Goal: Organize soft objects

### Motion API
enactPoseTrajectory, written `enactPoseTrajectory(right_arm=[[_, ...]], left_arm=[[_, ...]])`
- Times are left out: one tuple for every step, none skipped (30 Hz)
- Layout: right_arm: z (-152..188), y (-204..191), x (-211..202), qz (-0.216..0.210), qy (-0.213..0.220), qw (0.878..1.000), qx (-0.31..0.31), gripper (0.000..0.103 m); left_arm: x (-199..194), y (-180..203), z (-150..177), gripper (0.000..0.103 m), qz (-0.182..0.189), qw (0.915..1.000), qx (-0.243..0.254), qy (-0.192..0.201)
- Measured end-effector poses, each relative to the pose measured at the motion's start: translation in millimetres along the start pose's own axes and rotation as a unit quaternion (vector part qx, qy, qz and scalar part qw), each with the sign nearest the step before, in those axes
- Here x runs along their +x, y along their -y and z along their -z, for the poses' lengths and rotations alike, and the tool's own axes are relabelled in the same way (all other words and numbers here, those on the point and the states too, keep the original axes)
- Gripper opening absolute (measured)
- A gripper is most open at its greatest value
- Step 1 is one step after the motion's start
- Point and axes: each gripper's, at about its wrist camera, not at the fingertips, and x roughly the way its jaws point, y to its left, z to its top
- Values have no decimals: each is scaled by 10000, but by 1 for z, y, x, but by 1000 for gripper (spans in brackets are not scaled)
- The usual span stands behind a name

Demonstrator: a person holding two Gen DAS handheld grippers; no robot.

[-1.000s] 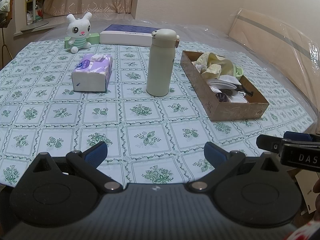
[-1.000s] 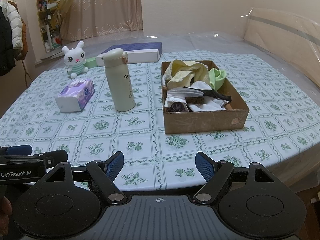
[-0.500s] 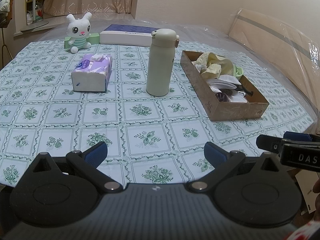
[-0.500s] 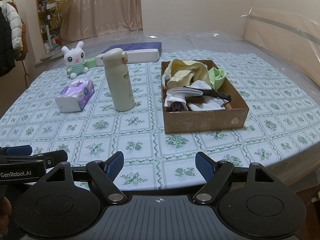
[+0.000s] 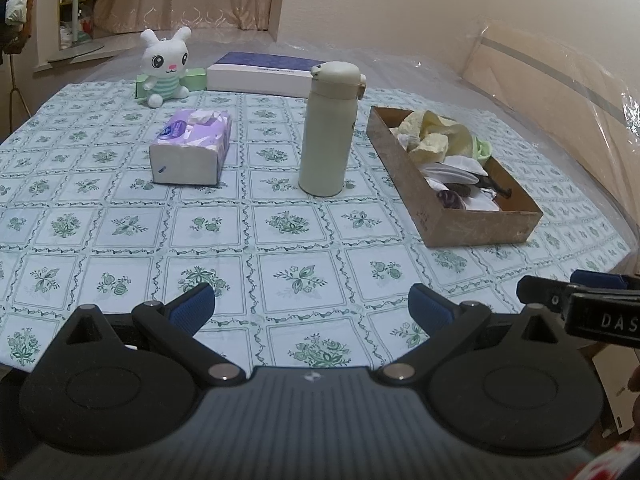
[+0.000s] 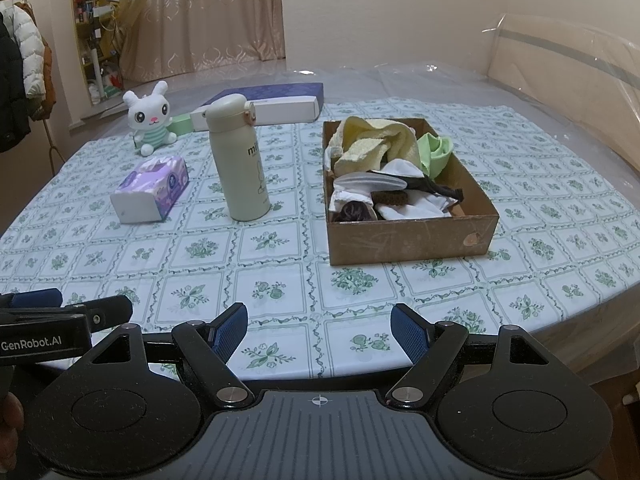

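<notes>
A brown cardboard box (image 6: 412, 240) on the flowered tablecloth holds a heap of soft things: yellow towels (image 6: 368, 144), a green cloth (image 6: 434, 152), white cloths and dark bands. The same cardboard box (image 5: 472, 224) sits at the right in the left wrist view. My left gripper (image 5: 312, 308) hangs open over the near table edge with nothing between its blue pads. My right gripper (image 6: 320, 328) is open too, empty, well short of the box. Each gripper shows at the edge of the other's view.
A cream flask (image 6: 238, 164) stands upright left of the box. A purple tissue pack (image 6: 154, 190) lies further left. A white plush rabbit (image 6: 150, 118), a small green box and a flat blue-and-white box (image 6: 272, 100) sit at the back. A plastic-wrapped board leans at the right.
</notes>
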Motion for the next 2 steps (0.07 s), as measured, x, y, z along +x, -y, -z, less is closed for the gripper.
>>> enactPoseTrajectory(right_arm=[[0,0,0,-2,1,10000,3,78],[0,0,0,-3,2,10000,4,78]], left_arm=[[0,0,0,102,1,10000,-17,-1],[1,-1,0,102,6,10000,-30,-5]])
